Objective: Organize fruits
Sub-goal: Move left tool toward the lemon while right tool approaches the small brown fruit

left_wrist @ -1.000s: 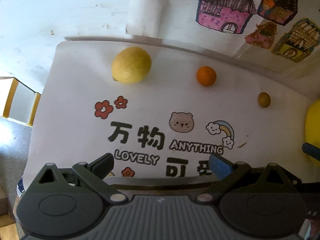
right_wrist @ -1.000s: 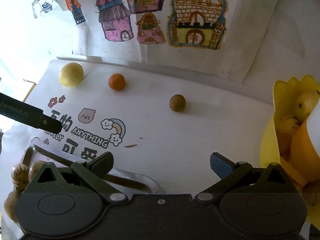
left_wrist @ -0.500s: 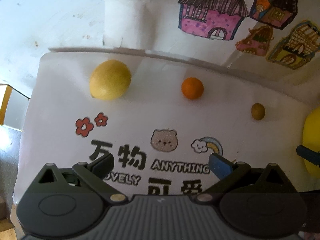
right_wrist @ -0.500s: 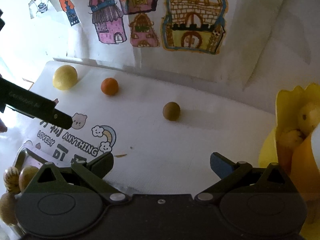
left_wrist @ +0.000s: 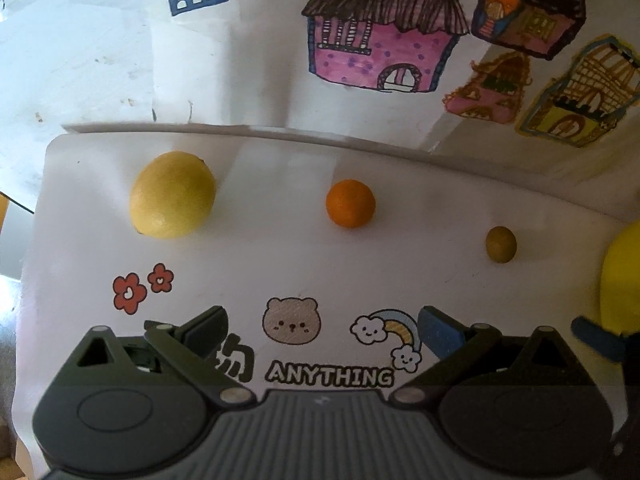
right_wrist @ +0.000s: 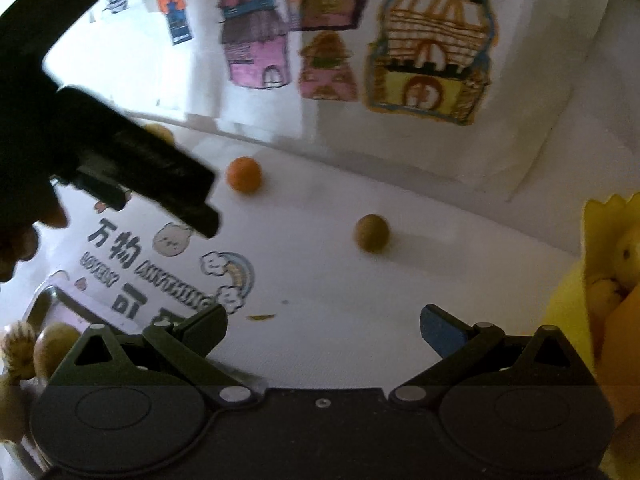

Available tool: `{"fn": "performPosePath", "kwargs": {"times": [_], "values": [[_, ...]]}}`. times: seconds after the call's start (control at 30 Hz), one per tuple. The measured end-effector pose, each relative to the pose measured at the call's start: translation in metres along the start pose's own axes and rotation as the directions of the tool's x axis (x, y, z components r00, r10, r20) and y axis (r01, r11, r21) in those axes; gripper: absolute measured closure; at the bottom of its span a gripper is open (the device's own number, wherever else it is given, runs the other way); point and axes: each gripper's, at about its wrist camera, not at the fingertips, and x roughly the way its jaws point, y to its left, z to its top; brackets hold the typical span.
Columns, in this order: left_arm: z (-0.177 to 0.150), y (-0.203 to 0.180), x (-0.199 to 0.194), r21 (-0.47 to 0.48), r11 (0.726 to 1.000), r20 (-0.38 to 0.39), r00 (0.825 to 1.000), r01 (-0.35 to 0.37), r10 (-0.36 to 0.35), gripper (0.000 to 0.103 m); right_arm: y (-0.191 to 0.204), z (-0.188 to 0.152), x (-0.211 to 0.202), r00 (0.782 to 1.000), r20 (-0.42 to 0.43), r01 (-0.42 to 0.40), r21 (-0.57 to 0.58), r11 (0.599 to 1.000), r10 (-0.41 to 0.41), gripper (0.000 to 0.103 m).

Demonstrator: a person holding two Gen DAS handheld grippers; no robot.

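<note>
A yellow lemon (left_wrist: 173,195), a small orange (left_wrist: 351,203) and a small brown fruit (left_wrist: 501,244) lie in a row along the far side of the white mat (left_wrist: 280,256). My left gripper (left_wrist: 322,330) is open and empty, over the mat's print, short of the orange. My right gripper (right_wrist: 324,326) is open and empty, nearer than the brown fruit (right_wrist: 371,233) and the orange (right_wrist: 244,174). The left gripper's dark body (right_wrist: 120,152) crosses the right wrist view and hides most of the lemon.
A yellow bag (right_wrist: 600,280) holding several fruits stands at the right; it also shows in the left wrist view (left_wrist: 620,276). A metal tray (right_wrist: 44,300) with several brown fruits (right_wrist: 52,350) sits at the near left. A wall with house drawings (left_wrist: 380,40) backs the mat.
My left gripper has moved forward toward the row of fruits, which look larger. My right gripper has also moved forward. Both stay open and empty.
</note>
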Motion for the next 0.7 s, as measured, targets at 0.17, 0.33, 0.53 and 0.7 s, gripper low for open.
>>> {"fn": "performPosePath", "kwargs": {"times": [0.17, 0.33, 0.53, 0.7], "values": [[-0.002, -0.003, 0.006, 0.006, 1.000, 0.002, 1.000, 0.001, -0.001, 0.000, 0.014, -0.008, 0.000, 0.999, 0.005, -0.033, 0.025, 0.999, 0.032, 0.001], [-0.005, -0.002, 0.012, 0.009, 1.000, 0.008, 1.000, 0.002, -0.002, 0.000, 0.029, -0.015, -0.002, 0.998, 0.002, -0.057, 0.007, 0.998, 0.057, 0.001], [-0.004, 0.000, 0.019, -0.001, 1.000, 0.011, 1.000, 0.000, 0.000, 0.000, 0.033, -0.015, -0.001, 0.998, 0.003, -0.056, -0.011, 0.998, 0.056, 0.001], [-0.001, -0.003, 0.018, -0.013, 1.000, 0.022, 1.000, -0.002, 0.002, 0.000, 0.024, -0.004, 0.006, 0.999, 0.035, -0.015, -0.008, 1.000, 0.016, 0.001]]}}
